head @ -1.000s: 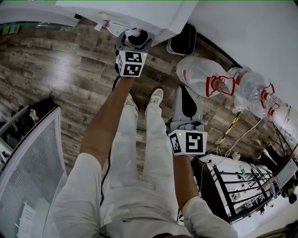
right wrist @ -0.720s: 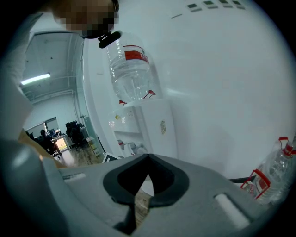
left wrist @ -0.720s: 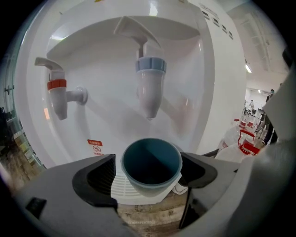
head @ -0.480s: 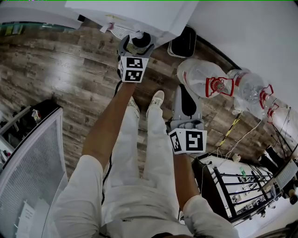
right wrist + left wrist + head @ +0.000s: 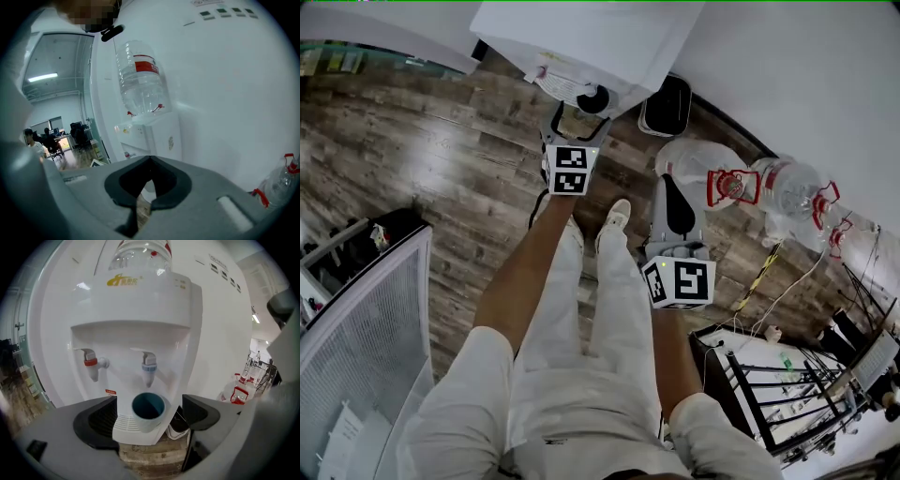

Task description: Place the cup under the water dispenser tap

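A teal-lined cup stands upright on the white drip tray of the water dispenser, directly beneath the blue tap; a red tap is to its left. My left gripper is open, its jaws spread wide on either side of the cup and apart from it. From the head view the cup sits just beyond the left gripper, at the dispenser. My right gripper hangs lower right, shut with nothing in it.
Several large spare water bottles lie on the wooden floor to the right by the wall. A black bin stands beside the dispenser. A black wire rack is at lower right, a mesh-fronted cabinet at lower left.
The cup was between the left jaws a second ago; now it stands free on the tray and the left gripper has drawn back from it. The right gripper has hardly moved.
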A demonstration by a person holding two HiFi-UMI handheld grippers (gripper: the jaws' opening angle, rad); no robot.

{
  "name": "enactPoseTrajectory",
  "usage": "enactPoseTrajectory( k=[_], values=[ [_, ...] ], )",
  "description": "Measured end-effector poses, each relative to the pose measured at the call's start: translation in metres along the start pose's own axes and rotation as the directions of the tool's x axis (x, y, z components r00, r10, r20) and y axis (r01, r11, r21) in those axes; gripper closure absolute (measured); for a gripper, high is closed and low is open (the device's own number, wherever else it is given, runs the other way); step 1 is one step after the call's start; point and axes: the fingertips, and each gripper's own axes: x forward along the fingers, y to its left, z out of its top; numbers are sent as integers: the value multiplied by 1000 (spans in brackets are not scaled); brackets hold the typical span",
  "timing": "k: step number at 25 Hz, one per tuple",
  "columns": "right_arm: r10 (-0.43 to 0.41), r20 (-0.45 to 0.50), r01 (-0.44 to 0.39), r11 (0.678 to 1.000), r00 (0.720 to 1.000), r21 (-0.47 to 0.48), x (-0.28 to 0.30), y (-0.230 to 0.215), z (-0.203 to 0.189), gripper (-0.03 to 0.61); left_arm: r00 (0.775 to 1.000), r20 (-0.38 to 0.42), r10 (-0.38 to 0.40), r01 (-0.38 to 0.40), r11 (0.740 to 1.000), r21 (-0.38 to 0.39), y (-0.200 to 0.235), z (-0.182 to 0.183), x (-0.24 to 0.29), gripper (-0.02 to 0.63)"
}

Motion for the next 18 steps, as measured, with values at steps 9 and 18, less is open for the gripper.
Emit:
enactPoseTrajectory(
  k=[9, 18],
  values=[
    [79, 36, -76, 995, 996, -63, -6, 32, 61, 583, 999, 46, 8, -6, 999, -46, -7, 56, -71, 248],
    [146, 50, -141, 986, 988, -93, -20, 77, 119, 581, 992, 123, 20, -9, 996, -91, -18, 131, -163, 339]
  ],
)
